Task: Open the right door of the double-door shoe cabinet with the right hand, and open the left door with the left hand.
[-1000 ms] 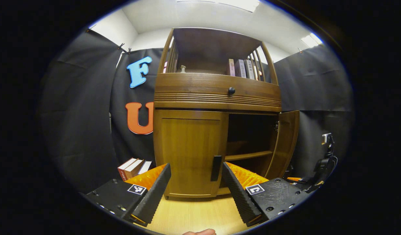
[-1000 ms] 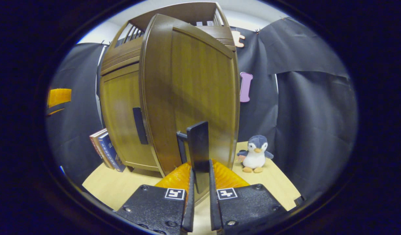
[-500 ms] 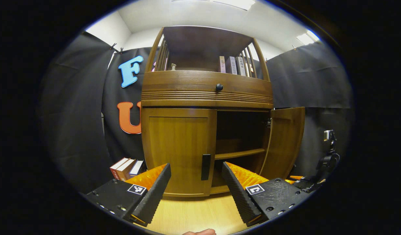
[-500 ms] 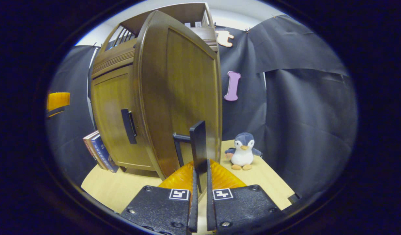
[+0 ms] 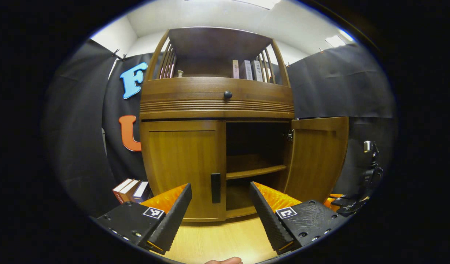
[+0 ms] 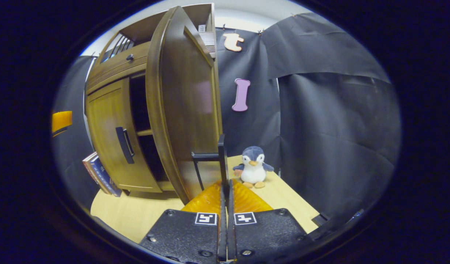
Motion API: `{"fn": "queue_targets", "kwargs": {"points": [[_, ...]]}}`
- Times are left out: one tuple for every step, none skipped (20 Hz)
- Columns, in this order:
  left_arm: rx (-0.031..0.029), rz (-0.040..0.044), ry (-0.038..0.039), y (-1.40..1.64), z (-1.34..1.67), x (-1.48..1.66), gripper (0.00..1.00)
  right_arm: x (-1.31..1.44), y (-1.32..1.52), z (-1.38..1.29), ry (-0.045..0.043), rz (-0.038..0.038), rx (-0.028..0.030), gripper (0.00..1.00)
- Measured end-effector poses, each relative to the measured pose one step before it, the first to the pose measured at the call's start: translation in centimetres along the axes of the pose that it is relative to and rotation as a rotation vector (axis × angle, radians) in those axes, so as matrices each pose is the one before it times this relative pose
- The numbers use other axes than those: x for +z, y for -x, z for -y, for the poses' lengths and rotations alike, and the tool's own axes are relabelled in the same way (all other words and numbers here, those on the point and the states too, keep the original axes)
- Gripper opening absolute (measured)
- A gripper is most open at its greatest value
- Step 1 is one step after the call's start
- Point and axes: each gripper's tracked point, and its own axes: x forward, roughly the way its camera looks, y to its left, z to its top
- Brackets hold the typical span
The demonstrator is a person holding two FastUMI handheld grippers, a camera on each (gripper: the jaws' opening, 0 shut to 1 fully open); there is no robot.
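The wooden shoe cabinet [image 5: 216,104] stands before me on a light wood floor. Its left door [image 5: 183,165] is closed, with a dark vertical handle [image 5: 215,187] at its inner edge. My left gripper [image 5: 220,190] is open and hangs a little short of that handle, touching nothing. The right door [image 6: 181,102] is swung wide open, showing an inner shelf [image 5: 256,170]. My right gripper [image 6: 225,183] is shut on the right door's dark handle [image 6: 222,156]. In the left gripper view, the right gripper [image 5: 351,203] shows beyond the open door's edge [image 5: 316,157].
A plush penguin [image 6: 252,167] sits on the floor just right of the open door. Several books [image 5: 131,189] lean beside the cabinet's left side. More books [image 5: 247,69] stand on the top shelf above a drawer with a round knob [image 5: 228,95]. Black cloth walls surround the booth.
The right door has swung further open with my right gripper still shut on its handle. In the left gripper view the cabinet has slid leftward, so the left door's handle sits between my open fingers.
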Motion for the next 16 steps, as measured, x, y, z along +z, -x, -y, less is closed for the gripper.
{"fn": "queue_targets", "kwargs": {"points": [[-0.00281,0.00385,-0.00345,-0.075,0.256,0.051,0.95,-0.054,0.022,0.297,-0.00585,0.00276,0.00332,0.04],[-0.00744,0.00209,-0.00115,-0.267,0.360,-0.038,0.95,0.127,0.155,0.179,-0.00849,0.00393,0.00676,0.04],[-0.00662,-0.00042,0.00085,-0.178,0.419,-0.109,0.95,0.014,-0.015,0.370,0.00068,-0.00033,0.00326,0.04],[-0.00408,-0.00179,0.00245,-0.117,0.342,-0.009,0.95,0.023,-0.049,0.288,0.00711,-0.00287,0.00164,0.04],[-0.00518,-0.00438,0.00236,-0.238,0.287,-0.065,0.95,0.020,0.016,0.225,0.00664,-0.00443,0.00023,0.04],[-0.00313,-0.00294,0.00214,-0.234,0.265,-0.140,0.95,0.087,0.013,0.055,0.00255,-0.00656,0.00551,0.04],[-0.00534,-0.00189,0.00117,-0.179,0.312,-0.151,0.95,0.000,0.028,0.161,0.00255,-0.00519,0.00023,0.04],[-0.00419,-0.00081,-0.00045,-0.118,0.358,-0.050,0.94,0.034,0.002,0.258,-0.00165,-0.00541,0.00395,0.04],[-0.00202,0.00005,-0.00173,-0.118,0.188,-0.081,0.95,0.030,0.013,0.234,-0.00264,-0.00473,0.00485,0.04],[-0.00089,-0.00108,-0.00158,-0.114,0.252,-0.098,0.95,0.056,0.029,0.258,0.00000,-0.00528,0.00640,0.04],[-0.00044,-0.00220,0.00029,-0.142,0.132,-0.097,0.95,-0.021,0.012,0.244,0.00183,-0.00478,0.00631,0.04],[0.00053,-0.00092,0.00123,-0.146,0.090,-0.131,0.95,0.039,-0.010,0.224,0.00232,-0.00201,0.00839,0.04],[0.00324,0.00077,0.00336,-0.200,0.020,-0.055,0.95,0.071,-0.024,0.138,0.00431,-0.00139,0.00915,0.04],[0.00484,0.00074,0.00877,-0.071,-0.085,-0.094,0.95,0.090,-0.031,0.230,0.00488,-0.00192,0.00503,0.04],[0.00143,-0.00390,0.01061,-0.129,-0.030,-0.126,0.95,0.031,-0.044,0.167,0.00085,-0.00175,0.00631,0.04],[0.00044,-0.00623,0.00776,-0.112,0.008,-0.257,0.95,0.093,-0.034,0.167,0.00095,-0.00113,0.00329,0.04]]}}
